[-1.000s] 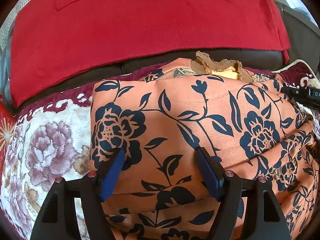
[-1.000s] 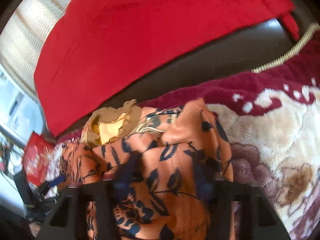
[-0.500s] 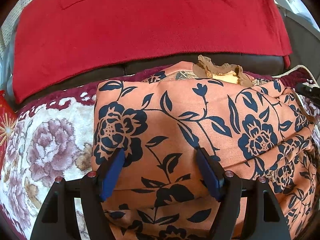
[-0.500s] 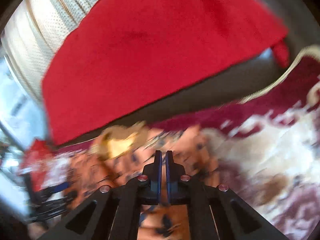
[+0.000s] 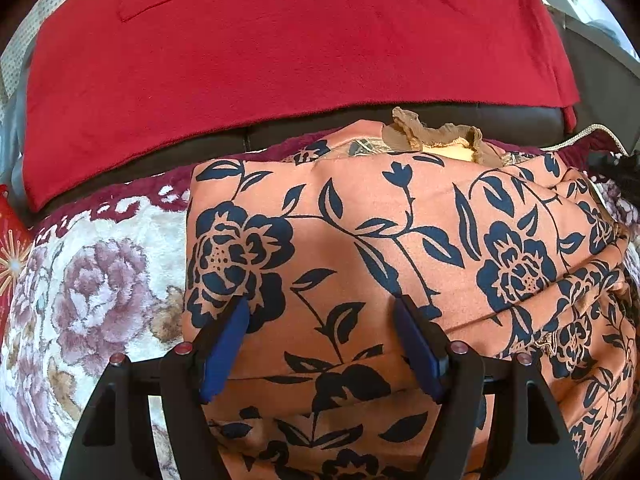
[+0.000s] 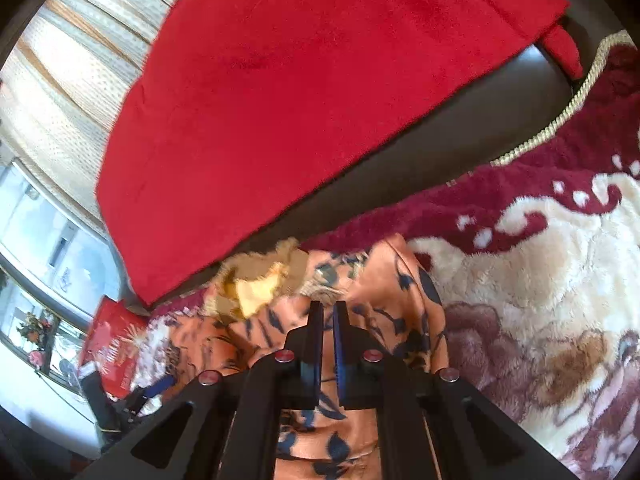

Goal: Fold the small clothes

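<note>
An orange garment with a dark blue flower print lies folded on a plush floral blanket. A tan ruffled piece with a yellow inside lies at its far edge. My left gripper is open, its blue pads spread over the garment's near part. My right gripper is shut, its jaws nearly touching, just above the garment with nothing visibly between them. The tan piece lies just ahead and left of it.
A red blanket hangs over the dark sofa back behind the garment. The floral blanket spreads right of the right gripper. A red cushion and window lie left.
My right gripper was open over the garment, then shut and lifted away from it. My left gripper stayed open and barely moved.
</note>
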Tool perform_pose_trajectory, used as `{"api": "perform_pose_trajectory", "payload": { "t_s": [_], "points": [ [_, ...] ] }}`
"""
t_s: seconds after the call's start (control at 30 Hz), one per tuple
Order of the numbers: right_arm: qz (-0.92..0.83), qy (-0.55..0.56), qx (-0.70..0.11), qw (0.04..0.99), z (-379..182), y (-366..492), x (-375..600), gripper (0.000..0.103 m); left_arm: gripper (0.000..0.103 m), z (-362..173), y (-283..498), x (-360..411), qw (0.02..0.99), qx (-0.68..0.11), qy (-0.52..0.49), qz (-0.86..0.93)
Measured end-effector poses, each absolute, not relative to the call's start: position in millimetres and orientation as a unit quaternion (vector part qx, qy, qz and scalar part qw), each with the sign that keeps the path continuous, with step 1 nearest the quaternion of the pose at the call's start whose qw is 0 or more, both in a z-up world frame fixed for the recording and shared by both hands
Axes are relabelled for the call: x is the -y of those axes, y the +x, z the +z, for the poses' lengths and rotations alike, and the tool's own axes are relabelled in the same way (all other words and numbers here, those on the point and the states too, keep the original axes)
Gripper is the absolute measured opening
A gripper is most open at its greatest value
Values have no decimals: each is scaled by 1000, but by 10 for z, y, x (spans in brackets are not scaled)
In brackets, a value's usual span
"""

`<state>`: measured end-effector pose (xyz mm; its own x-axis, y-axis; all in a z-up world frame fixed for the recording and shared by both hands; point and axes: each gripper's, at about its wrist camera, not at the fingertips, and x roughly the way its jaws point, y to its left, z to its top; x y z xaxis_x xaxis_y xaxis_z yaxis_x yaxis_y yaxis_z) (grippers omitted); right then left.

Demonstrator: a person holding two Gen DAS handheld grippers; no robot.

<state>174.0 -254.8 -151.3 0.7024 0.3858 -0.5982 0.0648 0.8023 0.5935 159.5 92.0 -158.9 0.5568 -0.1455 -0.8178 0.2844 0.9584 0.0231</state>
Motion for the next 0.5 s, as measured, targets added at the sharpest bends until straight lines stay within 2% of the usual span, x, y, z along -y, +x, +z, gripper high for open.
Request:
{"api": "perform_pose_trajectory", "payload": {
  "t_s": [0.07, 0.1, 0.2, 0.23, 0.3, 0.37, 0.4, 0.5],
  "points": [
    [95, 289, -355, 884, -1392, 1661, 2536, 8, 75, -1589, 1601, -924, 879, -455, 75, -122],
    [101, 287, -349, 887, -1349, 1625, 2526, 20, 75, -1588, 1602, -925, 879, -455, 74, -121],
    [114, 309, -335, 883, -1336, 1572, 2554, 88, 75, -1583, 1598, -911, 880, -455, 76, -118],
    [114, 322, -309, 887, -1333, 1515, 2591, 89, 75, -1583, 1600, -908, 880, -454, 76, -117],
    [103, 320, -316, 887, -1340, 1533, 2608, 87, 76, -1586, 1596, -905, 880, -455, 75, -117],
    [118, 333, -326, 877, -1409, 1586, 2623, 77, 76, -1590, 1599, -902, 880, -455, 74, -116],
    [112, 328, -345, 872, -1463, 1642, 2609, 69, 76, -1591, 1598, -903, 880, -455, 74, -116],
    [97, 319, -375, 865, -1603, 1768, 2576, 67, 76, -1593, 1599, -905, 880, -455, 74, -117]
  ]
}}
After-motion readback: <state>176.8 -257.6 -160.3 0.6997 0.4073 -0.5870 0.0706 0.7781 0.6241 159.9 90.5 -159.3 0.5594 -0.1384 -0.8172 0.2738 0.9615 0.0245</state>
